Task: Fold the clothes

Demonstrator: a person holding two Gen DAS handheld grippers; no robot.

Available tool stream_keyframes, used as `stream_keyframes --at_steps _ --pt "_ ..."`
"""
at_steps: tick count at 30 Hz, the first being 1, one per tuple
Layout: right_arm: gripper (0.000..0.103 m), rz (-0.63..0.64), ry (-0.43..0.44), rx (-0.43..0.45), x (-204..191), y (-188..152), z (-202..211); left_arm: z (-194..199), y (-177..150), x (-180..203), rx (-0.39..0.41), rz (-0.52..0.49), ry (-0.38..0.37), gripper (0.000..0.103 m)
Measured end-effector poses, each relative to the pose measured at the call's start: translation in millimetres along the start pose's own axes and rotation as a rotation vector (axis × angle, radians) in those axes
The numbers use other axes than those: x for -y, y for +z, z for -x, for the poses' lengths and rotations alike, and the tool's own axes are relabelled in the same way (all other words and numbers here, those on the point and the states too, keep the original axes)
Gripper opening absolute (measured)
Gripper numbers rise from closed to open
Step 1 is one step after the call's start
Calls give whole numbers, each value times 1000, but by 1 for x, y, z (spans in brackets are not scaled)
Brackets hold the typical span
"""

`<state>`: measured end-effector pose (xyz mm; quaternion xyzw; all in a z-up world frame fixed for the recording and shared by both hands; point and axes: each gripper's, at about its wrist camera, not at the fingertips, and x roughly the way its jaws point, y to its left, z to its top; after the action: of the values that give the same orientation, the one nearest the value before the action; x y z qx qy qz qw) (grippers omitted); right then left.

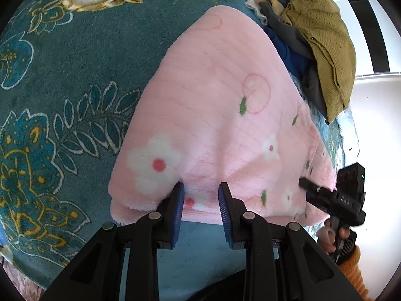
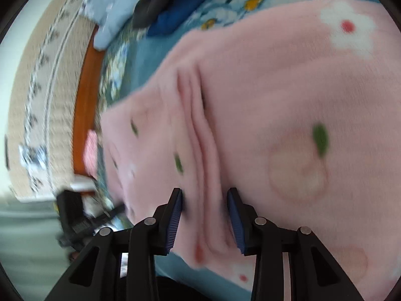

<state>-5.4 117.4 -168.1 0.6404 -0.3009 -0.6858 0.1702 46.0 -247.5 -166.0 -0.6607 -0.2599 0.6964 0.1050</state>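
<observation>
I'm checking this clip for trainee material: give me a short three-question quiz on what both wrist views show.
1. True or false: the mustard knit sweater lies on a pile of clothes beyond the pink fleece garment.
2. Multiple choice: the left hand-held gripper is a) closed on the teal floral bedspread, b) open with the pink garment's near edge between its fingers, c) lifted clear of everything.
3. Short answer: what does the right hand-held gripper straddle?

Key: 1 true; 2 b; 3 a bunched ridge of the pink fleece, jaws apart.

A teal floral bedspread (image 1: 75,62) carries the pink fleece garment (image 1: 213,115) and a clothes pile (image 1: 318,47).
</observation>
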Motion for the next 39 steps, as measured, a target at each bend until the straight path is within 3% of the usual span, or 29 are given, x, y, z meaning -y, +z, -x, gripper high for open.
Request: stream_keyframes --at_steps 4,10,14,19,24,27,29,33,36,39 --pt "28 60 -61 -18 -2 -20 3 -2 -4 7 15 -13 29 28" --pt "24 71 -115 -2 -4 -22 1 -4 -11 16 51 -36 75 28" --pt "29 56 -18 48 -12 -27 19 -2 -17 26 84 -64 123 28" --pt "29 71 96 189 -10 -45 89 -1 -26 39 111 -100 169 28" --pt "30 -48 60 420 48 -72 193 10 -31 40 157 -71 155 29" --pt "45 -176 -3 516 98 -92 238 18 -33 40 187 -51 141 29" --pt "49 -274 -49 558 133 -115 258 23 -35 39 208 -37 132 29" --pt "59 -460 -38 610 193 -149 269 34 -38 39 249 -10 114 30" --pt "60 -578 40 597 222 -156 255 40 -45 32 267 44 94 30" --pt "63 -606 116 598 230 -149 240 42 -57 28 270 65 99 30"
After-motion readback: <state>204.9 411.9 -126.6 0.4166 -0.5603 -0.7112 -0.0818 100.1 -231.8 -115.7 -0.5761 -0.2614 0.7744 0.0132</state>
